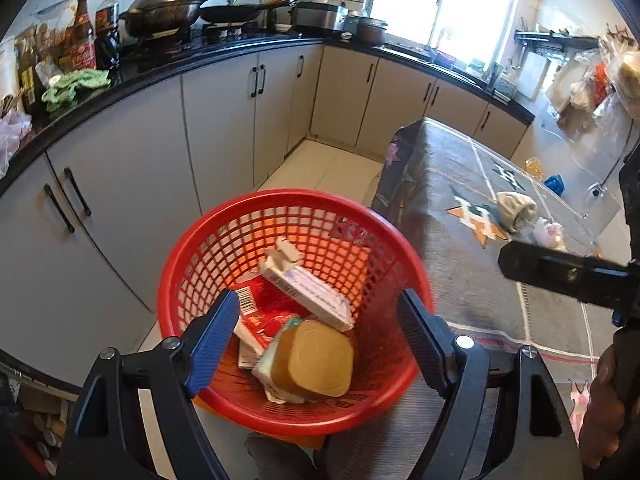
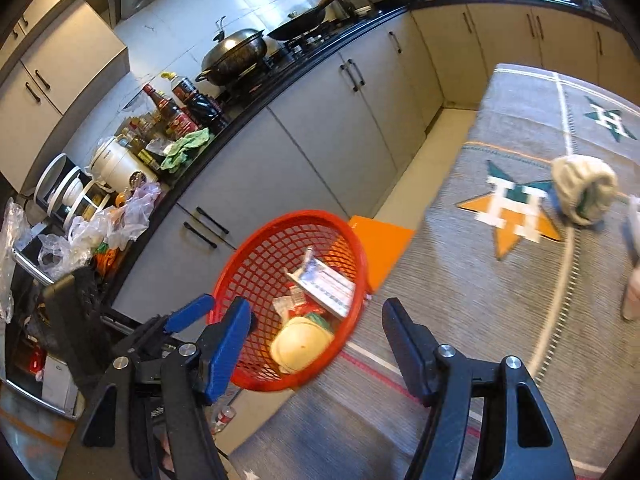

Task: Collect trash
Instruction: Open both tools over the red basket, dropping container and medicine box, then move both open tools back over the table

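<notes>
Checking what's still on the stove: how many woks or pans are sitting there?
2. A lidded wok sits on the left burner, and a shallower black pan sits just right of it. More pots stand farther along the counter, near the window.

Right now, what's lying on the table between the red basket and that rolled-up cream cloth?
Only bare tablecloth with its orange-and-green star pattern; nothing sits between the red mesh plastic basket and the rolled cream cloth. The right wrist view shows it best.

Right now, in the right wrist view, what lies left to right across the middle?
Plastic bags → red basket → orange board → orange star on the tablecloth → balled cloth.
</notes>
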Demonstrator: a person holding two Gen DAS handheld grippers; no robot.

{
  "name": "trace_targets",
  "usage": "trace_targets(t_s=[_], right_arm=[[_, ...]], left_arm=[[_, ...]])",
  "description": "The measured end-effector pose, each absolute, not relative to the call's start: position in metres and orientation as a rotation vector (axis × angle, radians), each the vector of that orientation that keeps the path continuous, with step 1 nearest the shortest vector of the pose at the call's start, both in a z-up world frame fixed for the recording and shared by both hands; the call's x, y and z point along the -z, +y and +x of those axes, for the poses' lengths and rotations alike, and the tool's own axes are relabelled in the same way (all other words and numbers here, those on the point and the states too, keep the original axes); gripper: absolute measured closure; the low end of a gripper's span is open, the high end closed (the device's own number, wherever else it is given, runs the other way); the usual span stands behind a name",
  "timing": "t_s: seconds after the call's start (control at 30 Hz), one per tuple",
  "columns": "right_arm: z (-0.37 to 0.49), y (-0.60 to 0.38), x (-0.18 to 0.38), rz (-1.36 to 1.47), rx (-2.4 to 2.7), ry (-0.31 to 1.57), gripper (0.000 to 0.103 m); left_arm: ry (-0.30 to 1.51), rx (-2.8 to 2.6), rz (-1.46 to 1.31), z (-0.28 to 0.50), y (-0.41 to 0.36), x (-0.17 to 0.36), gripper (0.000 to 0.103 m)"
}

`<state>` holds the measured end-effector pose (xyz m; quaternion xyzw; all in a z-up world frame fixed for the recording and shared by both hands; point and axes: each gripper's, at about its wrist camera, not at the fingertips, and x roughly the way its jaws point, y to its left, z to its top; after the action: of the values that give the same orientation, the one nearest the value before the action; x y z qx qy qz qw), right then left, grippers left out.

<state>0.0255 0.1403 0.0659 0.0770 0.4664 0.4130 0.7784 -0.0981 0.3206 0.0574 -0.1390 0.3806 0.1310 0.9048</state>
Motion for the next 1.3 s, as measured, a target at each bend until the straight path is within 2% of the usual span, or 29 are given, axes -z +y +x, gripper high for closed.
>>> trace_targets(t_s=[0.27, 0.4, 0.47, 0.5, 0.53, 0.57, 0.6, 0.87, 1.07, 1.17, 1.2, 1.23, 1.3], right_arm=[[0.028, 0.066, -0.070, 0.183, -0.759, 0.959, 0.030], [0.020, 0.011, -0.101, 0.054, -0.503, 0.778, 0.030], [0.010, -0.005, -0.119, -0.056, -0.378, 0.675, 0.023], [0.006, -0.011, -0.125, -0.084, -0.346, 0.644, 0.013], [0.004, -0.020, -0.131, -0.096, -0.337, 0.617, 0.008], [0.003, -0.030, -0.135, -0.089, -0.355, 0.603, 0.006], [0.004, -0.040, -0.138, -0.070, -0.383, 0.604, 0.004], [0.033, -0.116, -0.132, 0.163, -0.248, 0.620, 0.004], [0.073, -0.108, -0.103, 0.187, -0.285, 0.783, 0.007], [0.101, -0.092, -0.075, 0.217, -0.307, 0.905, 0.010], [0.108, -0.085, -0.066, 0.214, -0.310, 0.940, 0.018], [0.113, -0.081, -0.059, 0.215, -0.315, 0.957, 0.020], [0.124, -0.071, -0.045, 0.218, -0.314, 0.995, 0.020]], left_arm=[[0.786, -0.191, -0.224, -0.086, 0.267, -0.068, 0.023], [0.799, -0.137, -0.180, -0.074, 0.231, -0.067, 0.023], [0.805, -0.109, -0.164, -0.067, 0.214, -0.066, 0.023], [0.810, -0.095, -0.152, -0.063, 0.204, -0.065, 0.023], [0.814, -0.087, -0.143, -0.060, 0.197, -0.064, 0.023], [0.816, -0.078, -0.134, -0.058, 0.190, -0.063, 0.023], [0.819, -0.068, -0.124, -0.054, 0.182, -0.062, 0.023], [0.833, -0.027, -0.079, -0.035, 0.146, -0.060, 0.023], [0.840, -0.030, -0.084, -0.022, 0.144, -0.060, 0.023], [0.844, -0.028, -0.093, -0.017, 0.147, -0.060, 0.023], [0.843, -0.029, -0.091, -0.016, 0.148, -0.061, 0.023], [0.842, -0.033, -0.087, -0.015, 0.149, -0.062, 0.023], [0.840, -0.040, -0.079, -0.011, 0.150, -0.065, 0.023]])
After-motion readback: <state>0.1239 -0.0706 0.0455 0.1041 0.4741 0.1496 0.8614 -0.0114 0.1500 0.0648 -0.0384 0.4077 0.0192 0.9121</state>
